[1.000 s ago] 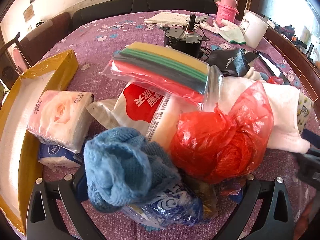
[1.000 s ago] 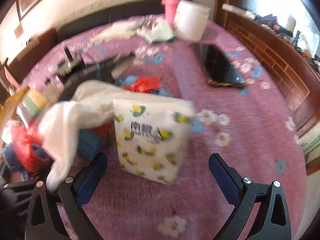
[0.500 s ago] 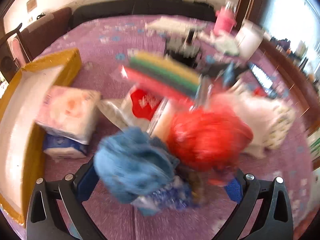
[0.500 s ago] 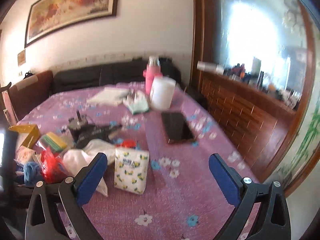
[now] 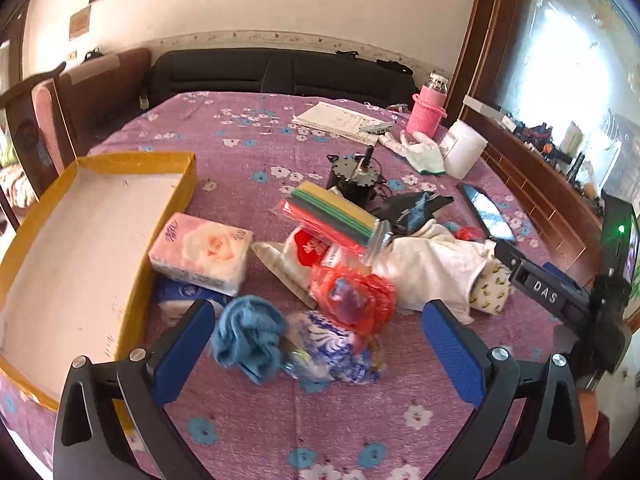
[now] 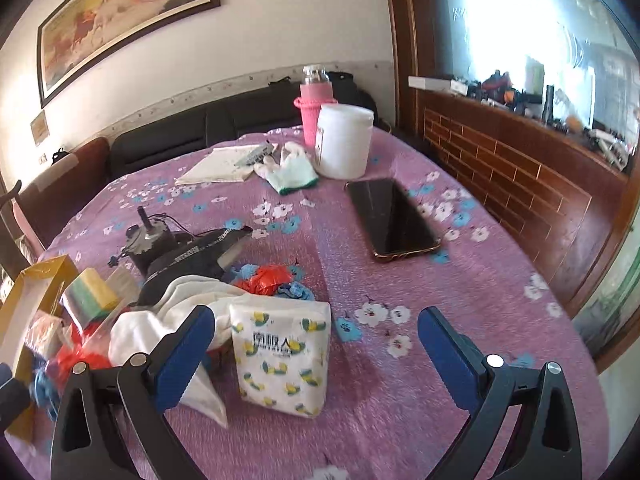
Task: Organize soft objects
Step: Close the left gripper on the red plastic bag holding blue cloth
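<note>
left claw (image 5: 318,334) was spread wide and empty, hovering low over the near edge of a heap of soft things on the purple flower-print table (image 5: 248,152). right claw (image 6: 316,342) was likewise released, nothing between its blue pads, with the white lemon-print tissue pack (image 6: 282,354) standing just ahead of it, nearer the left finger.

progress: judged at the very start. the shallow yellow-rimmed cardboard tray (image 5: 86,240) lay open at the left of the table with a bare white floor; no soft item was in it.

still outside the tray, left-wrist view:
- pink rose-print tissue pack (image 5: 202,254), just beside the tray wall, resting on a blue-and-white tissue pack (image 5: 182,294)
- crumpled blue knitted cloth (image 5: 248,334), between the left claw's fingers, touching a blue-and-white patterned plastic packet (image 5: 334,350)
- crumpled red plastic bag (image 5: 352,292), on top of the heap
- clear zip bag of stacked coloured sponge cloths (image 5: 332,214), lying tilted on the pile
- white cloth (image 5: 434,260), draped toward the lemon-print pack

hard items farther back (black phone (image 6: 392,220), white plastic jar (image 6: 344,140), pink bottle (image 6: 314,110), black motor part (image 5: 356,178)) looked unrelated to the sorting.

judgement: all of the sorting remained. the blue cloth seemed the nearest candidate for the left claw, the lemon-print pack for the right; which would go first could not be told.
</note>
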The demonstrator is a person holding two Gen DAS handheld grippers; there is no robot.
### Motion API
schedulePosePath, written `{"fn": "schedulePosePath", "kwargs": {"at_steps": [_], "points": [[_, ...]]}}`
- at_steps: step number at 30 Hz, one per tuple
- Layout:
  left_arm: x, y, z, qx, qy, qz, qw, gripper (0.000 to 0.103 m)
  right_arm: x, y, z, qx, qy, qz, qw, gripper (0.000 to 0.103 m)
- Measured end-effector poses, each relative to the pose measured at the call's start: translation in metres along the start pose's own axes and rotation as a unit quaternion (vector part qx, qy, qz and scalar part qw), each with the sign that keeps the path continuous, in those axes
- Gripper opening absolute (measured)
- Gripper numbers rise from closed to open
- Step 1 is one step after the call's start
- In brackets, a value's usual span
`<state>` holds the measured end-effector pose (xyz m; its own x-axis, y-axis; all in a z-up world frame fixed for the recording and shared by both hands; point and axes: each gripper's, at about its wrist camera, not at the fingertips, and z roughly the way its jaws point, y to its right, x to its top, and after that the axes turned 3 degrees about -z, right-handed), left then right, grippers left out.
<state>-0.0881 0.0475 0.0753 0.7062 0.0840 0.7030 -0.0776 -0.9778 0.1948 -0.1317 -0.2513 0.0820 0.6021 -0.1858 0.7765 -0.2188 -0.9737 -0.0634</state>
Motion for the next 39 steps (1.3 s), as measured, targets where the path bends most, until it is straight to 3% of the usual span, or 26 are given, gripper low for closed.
{"fn": "schedulePosePath", "kwargs": {"at_steps": [6, 13, 17, 24, 33, 34, 36, 37, 39], "points": [[0.006, -0.031, 0.006, 0.009, -0.008, -0.023, 0.9997, 0.103, -0.005, 0.006, 0.009, 0.051, -0.003, 0.019, 0.999, 0.102], [0.012, -0.063, 0.010, 0.028, -0.005, -0.052, 0.9983, 0.103, -0.010, -0.007, 0.006, 0.060, -0.003, 0.000, 0.998, 0.102], [0.014, -0.065, 0.011, 0.010, -0.009, -0.050, 0.9986, 0.103, -0.011, -0.013, 0.004, 0.053, 0.001, -0.014, 0.998, 0.102], [0.019, -0.026, 0.020, -0.055, -0.028, -0.003, 0.9981, 0.099, -0.011, -0.006, 0.006, 0.049, -0.004, -0.001, 0.999, 0.102], [-0.001, 0.039, 0.059, -0.060, -0.064, 0.097, 0.9914, 0.098, -0.009, 0.018, 0.004, 0.038, 0.000, 0.050, 0.998, 0.102], [-0.004, 0.042, 0.057, -0.064, -0.065, 0.102, 0.9906, 0.092, -0.009, 0.021, 0.004, 0.039, -0.001, 0.058, 0.998, 0.102], [-0.008, 0.047, 0.051, -0.086, -0.075, 0.112, 0.9872, 0.065, -0.009, 0.027, 0.006, 0.041, -0.005, 0.073, 0.996, 0.102], [-0.009, 0.047, 0.048, -0.097, -0.083, 0.111, 0.9855, 0.046, -0.009, 0.029, 0.007, 0.042, -0.008, 0.078, 0.996, 0.102], [-0.010, 0.044, 0.042, -0.102, -0.087, 0.105, 0.9854, 0.042, -0.010, 0.031, 0.008, 0.044, -0.011, 0.084, 0.995, 0.102]]}}
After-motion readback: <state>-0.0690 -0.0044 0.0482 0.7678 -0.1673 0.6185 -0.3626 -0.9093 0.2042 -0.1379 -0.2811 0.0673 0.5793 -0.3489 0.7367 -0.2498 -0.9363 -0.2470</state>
